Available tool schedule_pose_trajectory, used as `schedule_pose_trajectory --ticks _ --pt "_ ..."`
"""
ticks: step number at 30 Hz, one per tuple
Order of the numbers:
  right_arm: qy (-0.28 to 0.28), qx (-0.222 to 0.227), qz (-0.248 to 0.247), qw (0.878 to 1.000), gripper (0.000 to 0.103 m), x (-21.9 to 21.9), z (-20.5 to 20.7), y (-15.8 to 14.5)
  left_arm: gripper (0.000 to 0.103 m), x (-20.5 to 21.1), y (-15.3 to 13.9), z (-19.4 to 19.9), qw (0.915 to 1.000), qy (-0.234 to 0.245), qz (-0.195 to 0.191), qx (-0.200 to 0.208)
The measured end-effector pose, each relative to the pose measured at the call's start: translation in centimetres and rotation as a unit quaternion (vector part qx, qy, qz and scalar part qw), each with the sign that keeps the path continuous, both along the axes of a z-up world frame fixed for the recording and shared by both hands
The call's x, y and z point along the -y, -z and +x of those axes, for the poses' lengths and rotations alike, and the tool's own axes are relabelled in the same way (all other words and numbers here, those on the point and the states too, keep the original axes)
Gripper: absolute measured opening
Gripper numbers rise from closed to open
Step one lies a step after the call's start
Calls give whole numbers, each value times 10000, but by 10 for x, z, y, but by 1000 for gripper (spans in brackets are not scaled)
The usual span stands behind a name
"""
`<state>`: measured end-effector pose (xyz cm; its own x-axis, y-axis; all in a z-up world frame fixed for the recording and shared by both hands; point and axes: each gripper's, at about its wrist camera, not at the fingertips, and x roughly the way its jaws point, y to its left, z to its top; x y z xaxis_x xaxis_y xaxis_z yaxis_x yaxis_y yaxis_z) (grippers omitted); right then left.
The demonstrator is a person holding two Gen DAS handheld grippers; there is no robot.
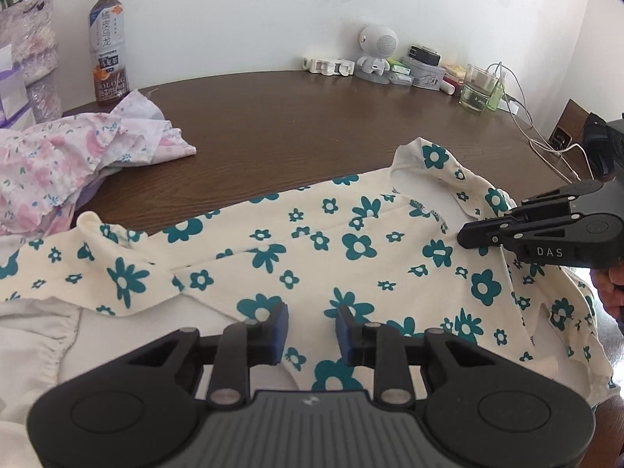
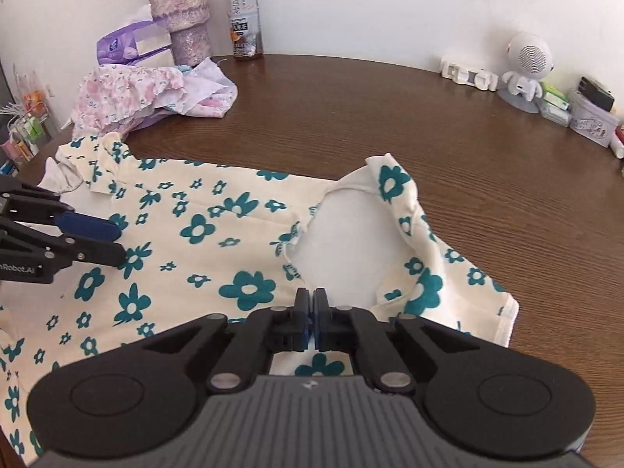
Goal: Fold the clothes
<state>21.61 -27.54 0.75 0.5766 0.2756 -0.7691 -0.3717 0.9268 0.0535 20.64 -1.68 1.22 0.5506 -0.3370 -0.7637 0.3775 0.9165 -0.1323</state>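
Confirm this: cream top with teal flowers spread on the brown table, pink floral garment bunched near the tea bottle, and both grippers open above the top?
Not quite. The left gripper is open, but the right gripper has its jaws closed, as the right wrist view shows. The cream top on the brown table, and the pink garment by the tea bottle, are right.

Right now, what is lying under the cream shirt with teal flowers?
Under the cream shirt with teal flowers a white cloth shows at its left edge, and the brown wooden table beyond. The rest below is covered.
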Motion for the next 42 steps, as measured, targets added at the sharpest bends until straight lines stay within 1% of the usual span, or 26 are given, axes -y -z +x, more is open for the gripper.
schedule_pose_trajectory --ticks 2,4,5,6,8,10,15,17,20,21,22,23,24,25,27,28,31,32,33,34,37,38,39,40,41,42 --pt "5 6 6 10000 2 0 -1 0 23 0 0 -1 10000 -20 14 9" --pt "51 8 196 9998 7 5 -3 -4 24 0 -1 0 10000 -83 46 -14" --pt "92 29 314 9995 16 9 -4 -7 25 0 -3 -1 9999 -108 39 -37" --pt "136 59 400 9991 22 13 -6 -10 25 1 -5 -2 10000 -90 29 -33" --pt "244 188 311 9990 22 22 -11 -15 25 4 -11 -6 9999 100 32 50" --pt "301 186 219 9991 22 29 -14 -16 25 15 -17 -10 9990 430 83 53" --pt "322 96 170 9993 28 31 -17 -8 25 66 -21 -7 9926 1110 488 42" --pt "321 57 163 9993 29 30 -16 -4 25 84 -18 -3 9908 1214 599 37" --pt "331 33 161 9993 30 29 -13 1 26 105 -10 8 9907 1200 631 -73" --pt "332 34 159 9993 26 29 -13 2 26 110 -7 10 9907 1182 676 -78" --pt "327 40 143 9994 19 29 -12 2 25 115 -4 11 9905 1164 721 -80" --pt "316 32 153 9994 4 30 -12 3 25 117 -3 12 9904 1159 757 -28" --pt "307 23 163 9994 4 31 -12 3 25 120 -2 12 9902 1152 788 20" --pt "309 15 184 9994 4 32 -11 2 24 121 -3 14 9908 1136 736 -10" --pt "359 24 294 9989 5 36 -11 -2 24 126 -9 18 9922 1075 623 70" --pt "378 73 271 9989 6 36 -10 -4 25 128 -12 20 9928 1043 575 113" --pt "436 221 201 9986 11 35 -7 -9 25 144 -13 29 9910 896 913 401" --pt "455 270 177 9984 15 35 -5 -11 25 149 -12 33 9904 868 986 430" --pt "468 297 149 9983 23 35 -4 -12 25 153 -9 36 9894 834 1082 484" --pt "461 243 106 9986 26 34 -1 -9 25 156 -7 38 9879 826 1186 570" --pt "480 122 31 9988 28 33 4 0 23 163 1 42 9841 886 1442 532" --pt "463 99 8 9989 27 33 5 2 13 164 1 42 9839 943 1427 511" --pt "447 86 -17 9990 21 32 6 4 5 165 1 42 9837 997 1412 491" --pt "427 119 -45 9990 15 32 5 4 2 166 0 42 9839 981 1412 479" --pt "408 151 -73 9990 5 32 5 5 1 167 0 43 9842 965 1410 468" --pt "399 175 -82 9990 3 32 4 5 1 166 -1 44 9852 935 1347 492"
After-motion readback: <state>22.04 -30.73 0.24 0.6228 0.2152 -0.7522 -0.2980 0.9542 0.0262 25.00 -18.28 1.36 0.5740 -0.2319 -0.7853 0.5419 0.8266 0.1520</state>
